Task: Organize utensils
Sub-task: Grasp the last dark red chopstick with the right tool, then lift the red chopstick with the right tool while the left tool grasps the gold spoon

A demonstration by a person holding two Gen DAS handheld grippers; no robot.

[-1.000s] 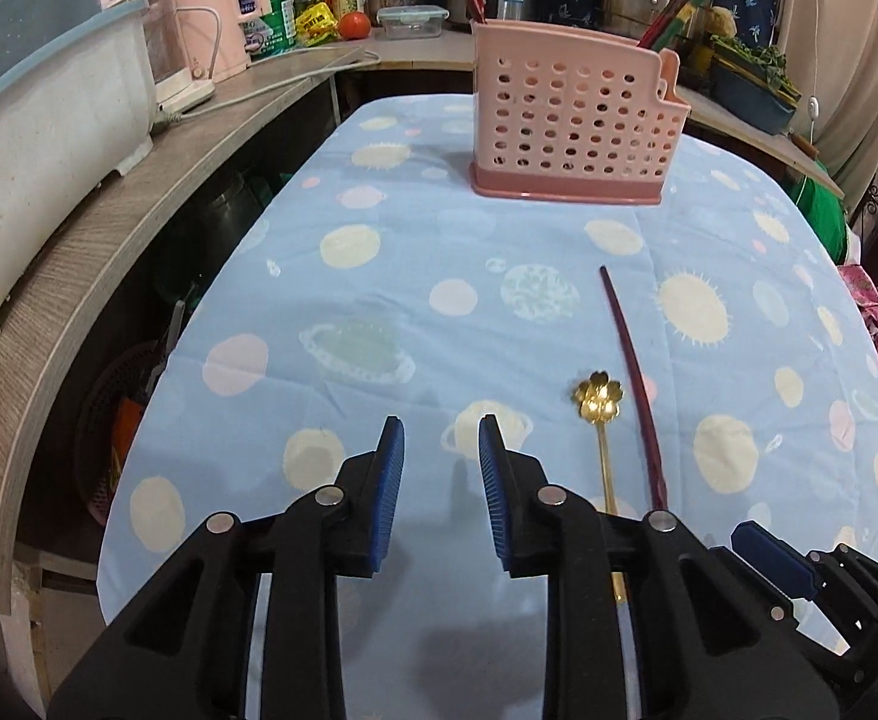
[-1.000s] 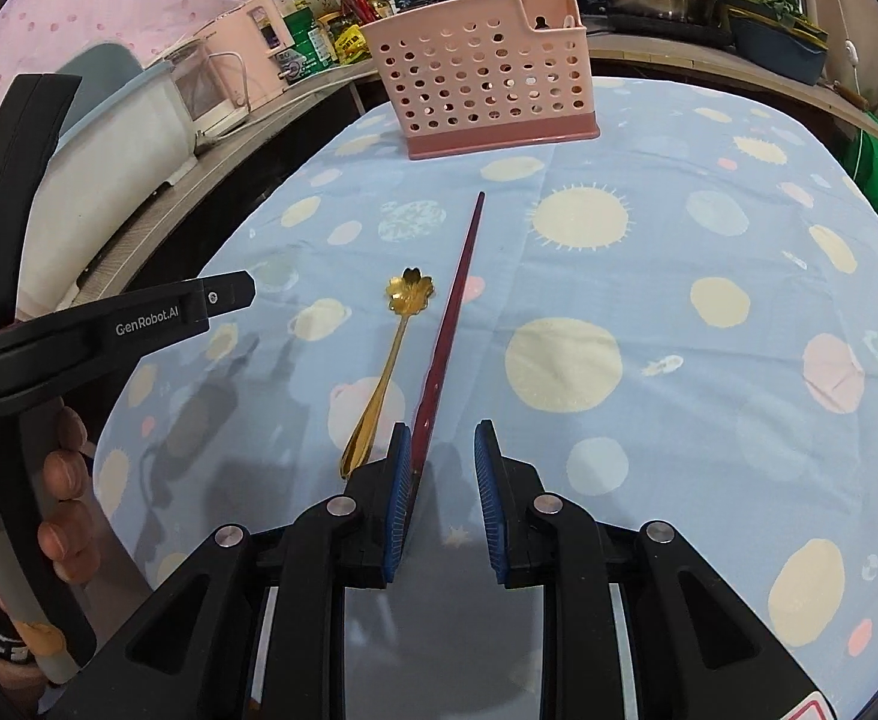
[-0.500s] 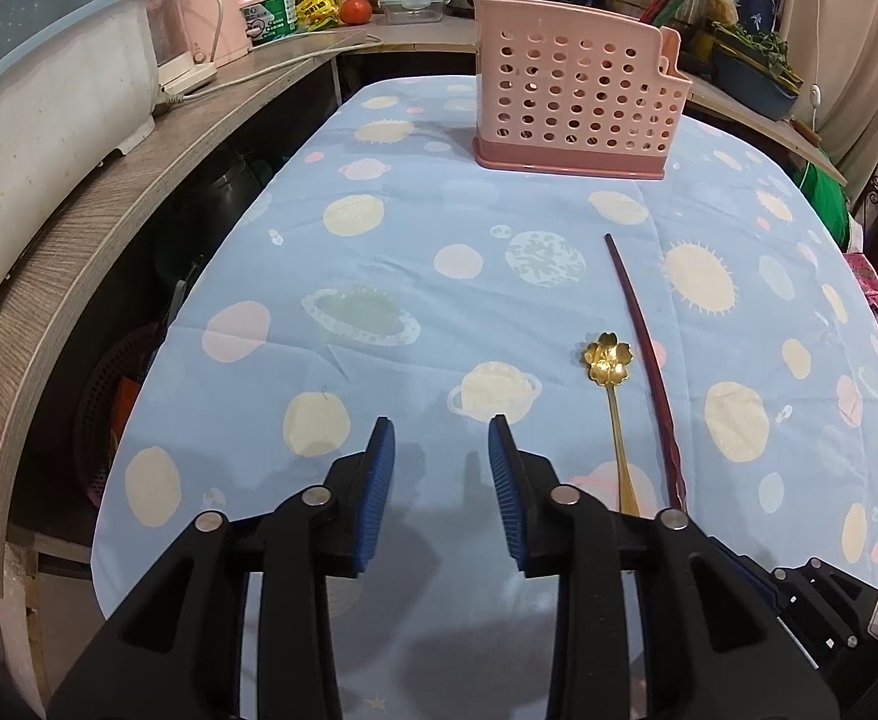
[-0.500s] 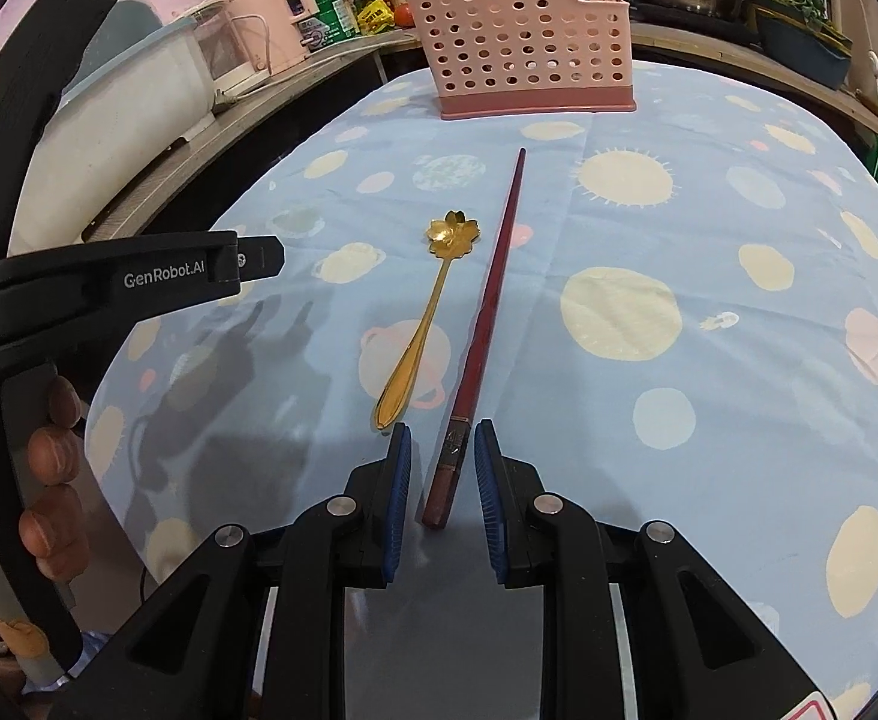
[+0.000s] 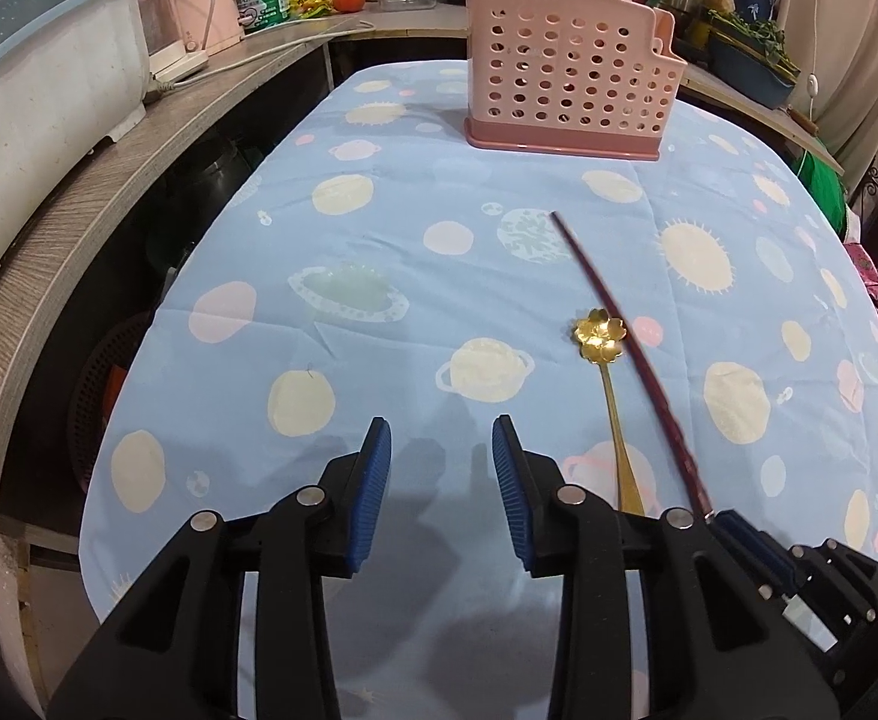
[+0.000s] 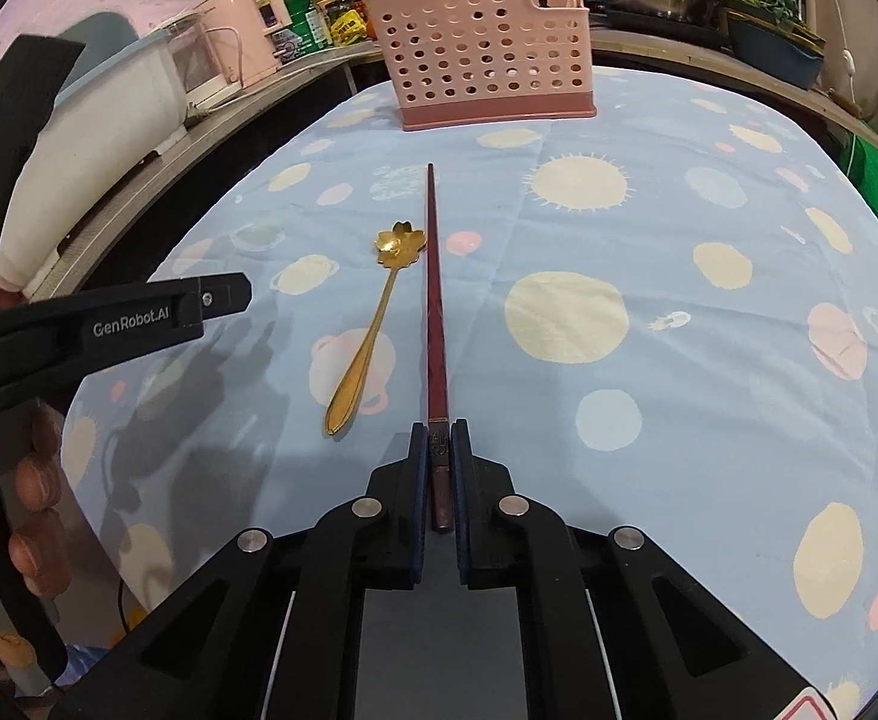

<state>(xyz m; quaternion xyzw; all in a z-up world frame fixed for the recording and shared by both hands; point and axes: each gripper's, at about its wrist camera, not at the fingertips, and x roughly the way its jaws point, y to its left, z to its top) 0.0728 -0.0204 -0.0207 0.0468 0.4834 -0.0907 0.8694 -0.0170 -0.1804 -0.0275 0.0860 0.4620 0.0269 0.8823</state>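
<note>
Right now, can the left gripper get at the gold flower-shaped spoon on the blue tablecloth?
Probably yes: the left gripper is open and empty, and the gold flower-shaped spoon lies uncovered just beside it, though the red chopstick runs close alongside.

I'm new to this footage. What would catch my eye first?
The right hand-held gripper, jaws just closed, clamps the near end of a dark red chopstick lying on the planet-print tablecloth. Beside it, left, lies a gold flower-bowled spoon; a pink perforated caddy stands at the far end.
</note>
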